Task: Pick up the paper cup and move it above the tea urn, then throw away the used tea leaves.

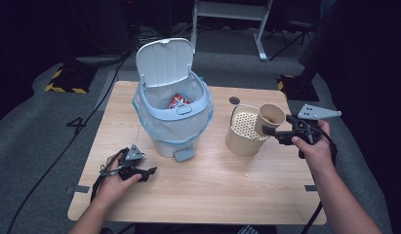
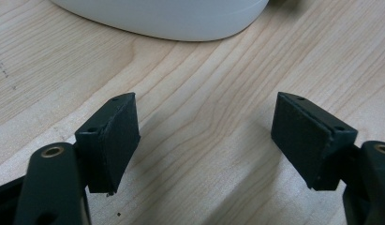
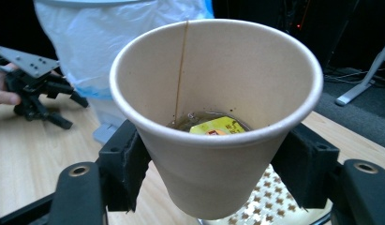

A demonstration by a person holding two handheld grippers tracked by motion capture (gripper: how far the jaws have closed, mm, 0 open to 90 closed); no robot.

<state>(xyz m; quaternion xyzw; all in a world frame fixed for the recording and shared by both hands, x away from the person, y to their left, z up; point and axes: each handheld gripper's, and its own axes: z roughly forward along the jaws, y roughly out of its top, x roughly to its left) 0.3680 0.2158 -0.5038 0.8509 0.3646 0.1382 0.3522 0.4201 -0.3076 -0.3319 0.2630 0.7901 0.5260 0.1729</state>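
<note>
Right tongs (image 1: 268, 130) grip a paper cup (image 1: 270, 118) holding liquid and a yellow tag, above a perforated container (image 1: 243, 131). Left tongs (image 1: 150, 171) rest open on the bench (image 1: 212, 185). The lidded bin (image 1: 172, 105) holds a red wrapper (image 1: 178, 101).

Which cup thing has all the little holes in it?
The bigger tan tub standing on the table, with the holey strainer top. The smaller paper cup, pinched in the right claw, has plain walls and liquid inside.

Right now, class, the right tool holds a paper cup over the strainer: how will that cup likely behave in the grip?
The paper cup looks thin-walled, so it would probably dent if the right tool squeezed harder. Liquid and a yellow scrap sit at its bottom, so tilting likely spills them. Its tapered sides may let it slip downward toward the strainer.
</note>
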